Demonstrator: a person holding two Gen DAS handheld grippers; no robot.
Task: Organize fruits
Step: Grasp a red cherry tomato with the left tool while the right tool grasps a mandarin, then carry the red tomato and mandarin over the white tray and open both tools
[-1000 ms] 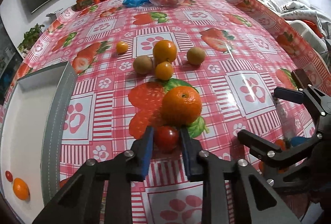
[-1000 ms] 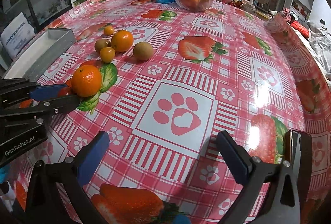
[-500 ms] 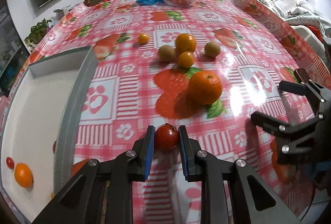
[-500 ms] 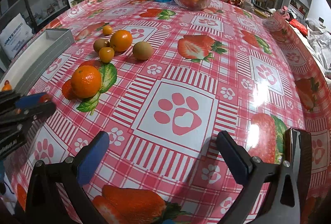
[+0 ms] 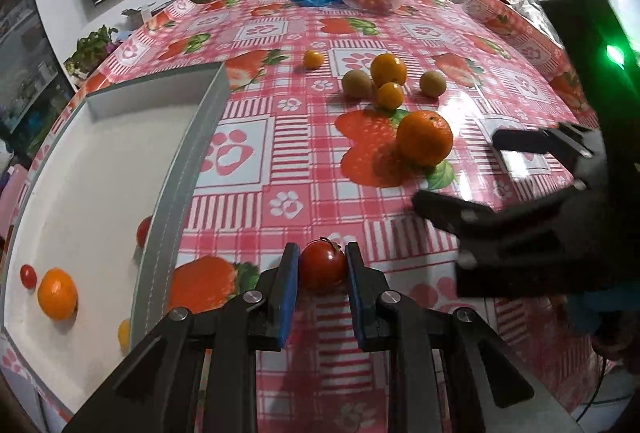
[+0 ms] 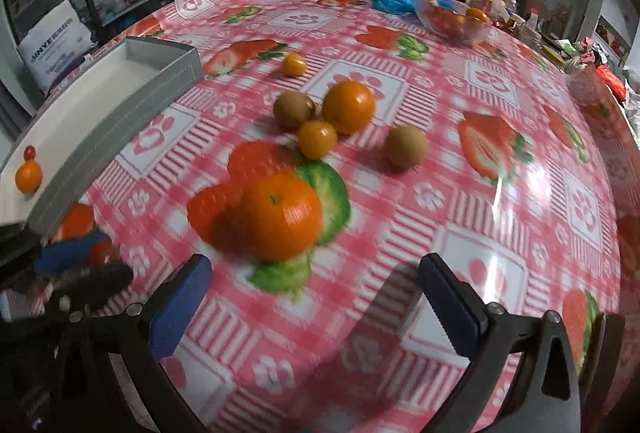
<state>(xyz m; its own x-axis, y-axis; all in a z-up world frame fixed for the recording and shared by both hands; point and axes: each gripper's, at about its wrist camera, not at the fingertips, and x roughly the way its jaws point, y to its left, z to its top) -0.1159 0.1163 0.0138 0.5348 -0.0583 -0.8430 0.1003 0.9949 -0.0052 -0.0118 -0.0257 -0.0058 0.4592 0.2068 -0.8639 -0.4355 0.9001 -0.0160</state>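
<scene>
a pink strawberry tablecloth [image 5: 256,217] covers the table. the left gripper [image 5: 322,269] pinches a small red tomato [image 5: 322,267], just beside the grey tray [image 5: 176,193]. the right gripper [image 6: 316,297] is wide open, empty, near a big orange [image 6: 282,215].

Your left wrist camera looks steeply down along its fingers at the near edge of the table [image 5: 280,161], with the grey tray [image 5: 176,177] at its left. Your right wrist camera faces the same way from further right; both share the big orange [image 5: 425,138] and tray
</scene>
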